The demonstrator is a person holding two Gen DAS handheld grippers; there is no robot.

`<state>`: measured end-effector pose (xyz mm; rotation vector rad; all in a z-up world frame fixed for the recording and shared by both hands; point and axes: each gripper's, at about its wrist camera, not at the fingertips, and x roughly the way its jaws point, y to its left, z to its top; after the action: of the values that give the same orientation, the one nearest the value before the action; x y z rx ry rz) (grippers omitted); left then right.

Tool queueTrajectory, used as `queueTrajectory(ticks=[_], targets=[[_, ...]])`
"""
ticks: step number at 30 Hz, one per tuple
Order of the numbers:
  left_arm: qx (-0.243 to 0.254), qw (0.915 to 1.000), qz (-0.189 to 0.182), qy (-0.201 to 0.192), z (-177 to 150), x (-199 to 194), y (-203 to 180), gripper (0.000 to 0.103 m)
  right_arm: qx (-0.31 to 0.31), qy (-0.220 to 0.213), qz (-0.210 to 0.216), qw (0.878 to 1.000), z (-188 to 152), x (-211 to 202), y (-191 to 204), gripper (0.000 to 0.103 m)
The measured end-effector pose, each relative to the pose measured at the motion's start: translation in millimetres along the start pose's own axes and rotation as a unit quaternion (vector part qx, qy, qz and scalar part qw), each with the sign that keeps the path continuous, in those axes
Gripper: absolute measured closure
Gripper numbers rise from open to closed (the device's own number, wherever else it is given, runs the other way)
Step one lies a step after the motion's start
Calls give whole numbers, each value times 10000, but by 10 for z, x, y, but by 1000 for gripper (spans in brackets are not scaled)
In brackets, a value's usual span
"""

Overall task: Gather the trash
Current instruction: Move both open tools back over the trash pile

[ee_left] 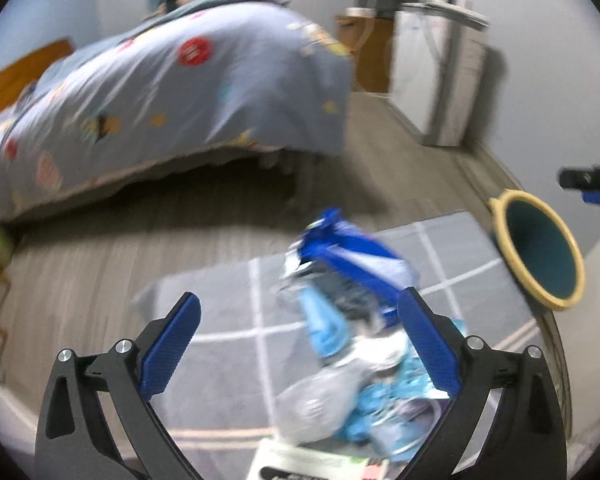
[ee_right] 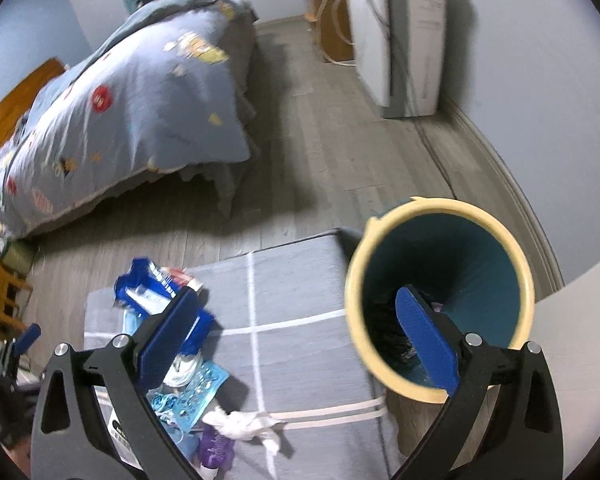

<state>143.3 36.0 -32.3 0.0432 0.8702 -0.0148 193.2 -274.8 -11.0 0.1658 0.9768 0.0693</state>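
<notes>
A pile of trash lies on a grey rug point(ee_left: 228, 364): blue and silver wrappers point(ee_left: 340, 256), light blue packets and a grey plastic bag point(ee_left: 320, 404). My left gripper point(ee_left: 300, 336) is open just over the pile, its right finger touching the wrappers. In the right wrist view the same pile point(ee_right: 168, 300) lies at the lower left with a white crumpled tissue point(ee_right: 248, 426) and a purple item point(ee_right: 216, 450). My right gripper point(ee_right: 300, 332) is open and empty, its right finger over the teal bin with a cream rim point(ee_right: 440, 300). Dark trash lies in the bin.
A bed with a blue patterned duvet point(ee_left: 180, 100) stands at the back left. A white appliance point(ee_right: 396, 40) stands by the far wall. The bin point(ee_left: 540, 252) sits at the rug's right corner on the wooden floor point(ee_right: 340, 140). A wooden rack point(ee_right: 0, 292) is at the left.
</notes>
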Motion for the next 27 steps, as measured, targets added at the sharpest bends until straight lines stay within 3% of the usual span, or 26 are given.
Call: queueTrajectory(ticks=[7, 16, 27], targets=[[-276, 9995, 171, -52, -86, -4, 459, 5, -513, 199, 104, 9984, -139, 263, 547, 6], [-237, 9997, 109, -14, -115, 78, 608, 5, -1465, 400, 204, 9882, -380, 688, 1385, 6], [-420, 9987, 91, 287, -147, 259, 781, 5, -2126, 698, -39, 9746, -549, 1205, 1826, 6]])
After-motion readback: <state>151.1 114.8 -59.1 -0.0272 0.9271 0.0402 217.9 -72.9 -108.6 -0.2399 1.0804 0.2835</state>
